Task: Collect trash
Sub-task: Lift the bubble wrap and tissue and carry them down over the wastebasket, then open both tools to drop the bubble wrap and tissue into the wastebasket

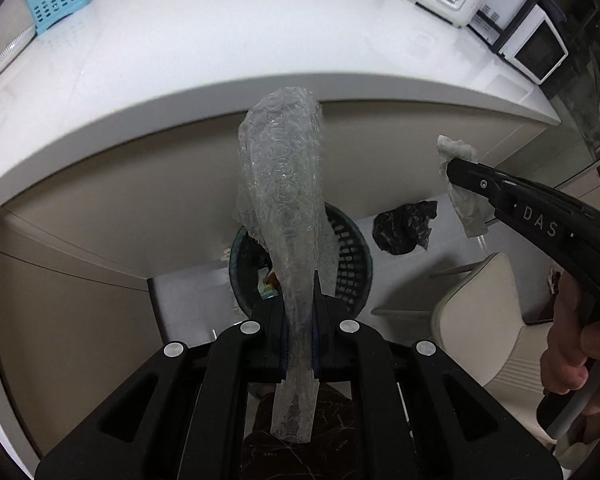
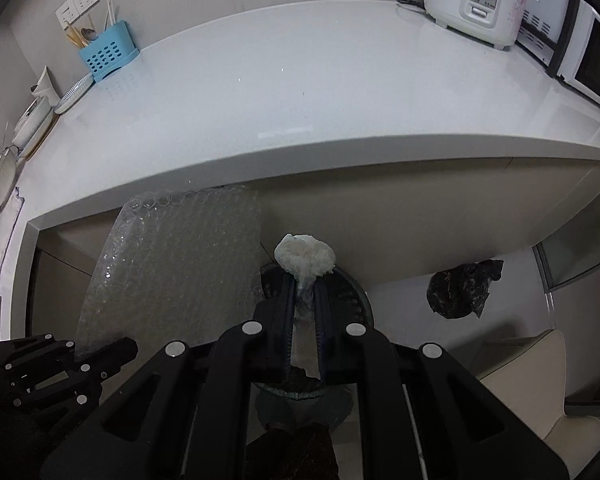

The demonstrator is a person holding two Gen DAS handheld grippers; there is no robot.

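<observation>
Left wrist view: we are pinching bubble wrap [image 1: 284,200] in left gripper [image 1: 300,304], jaws pressed on it, wrap hanging over dark bin [image 1: 352,256] on floor. Right gripper [image 1: 456,170] at 3 o'clock is clamping crumpled tissue [image 1: 458,150]. Black bag [image 1: 404,228] is lying near bin.

Right wrist view: we are gripping tissue [image 2: 306,258] in right gripper [image 2: 304,296], bin [image 2: 348,292] below; wrap [image 2: 172,264] at 9 o'clock; white desk [image 2: 300,92] at 12.

Bubble wrap [image 1: 284,184]: clear, round-bubble pattern. Crumpled tissue [image 2: 305,258]: white. Waste basket [image 1: 350,256]: dark green, slotted lattice wall. Bag on floor [image 1: 404,228]: glossy black. Countertop [image 2: 300,92]: plain white. Utensil caddy [image 2: 107,56]: light blue, rows of oval holes. Rice cooker [image 2: 478,0]: white, pink flower print. Grippers: matte black.
</observation>
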